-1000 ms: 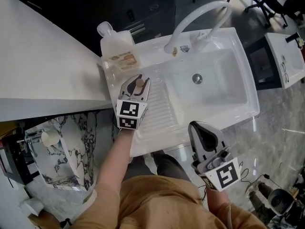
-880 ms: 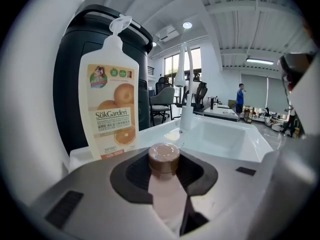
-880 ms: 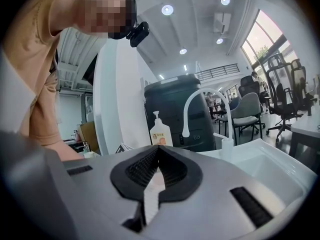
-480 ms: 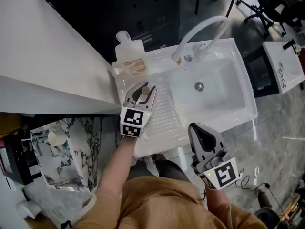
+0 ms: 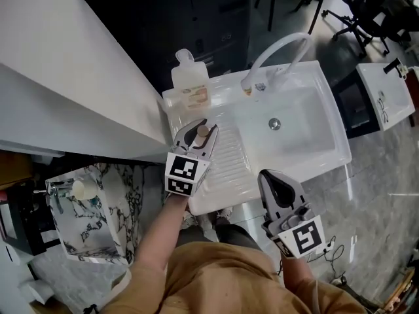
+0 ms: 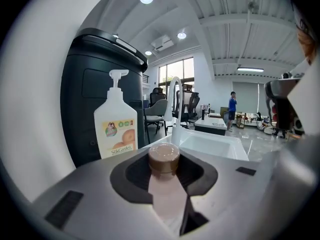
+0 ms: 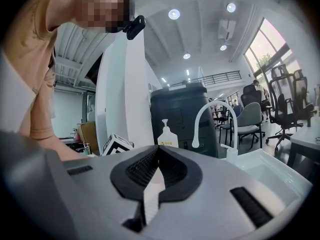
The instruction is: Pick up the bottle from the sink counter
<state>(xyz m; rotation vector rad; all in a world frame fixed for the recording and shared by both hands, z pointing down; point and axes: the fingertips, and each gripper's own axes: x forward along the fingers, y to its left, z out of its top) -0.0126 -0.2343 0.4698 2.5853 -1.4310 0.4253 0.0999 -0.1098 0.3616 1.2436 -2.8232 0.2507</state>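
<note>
While the bottle [image 6: 164,160] is pinched upright between the jaws of the left gripper [image 5: 200,133], its long axis crossing them, it is held over the ribbed drainboard [image 5: 229,161] of the sink counter, judged clear of it. A brown cap and pale pink body are seen. The right gripper [image 5: 275,178] is kept nearer the body, jaws pressed together on nothing.

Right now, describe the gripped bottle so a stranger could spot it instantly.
Find the white sink; over its ribbed drainboard the left hand-held gripper clamps a small bottle. Unlike the pump bottle behind, it is pale pink with a brown cap.
</note>
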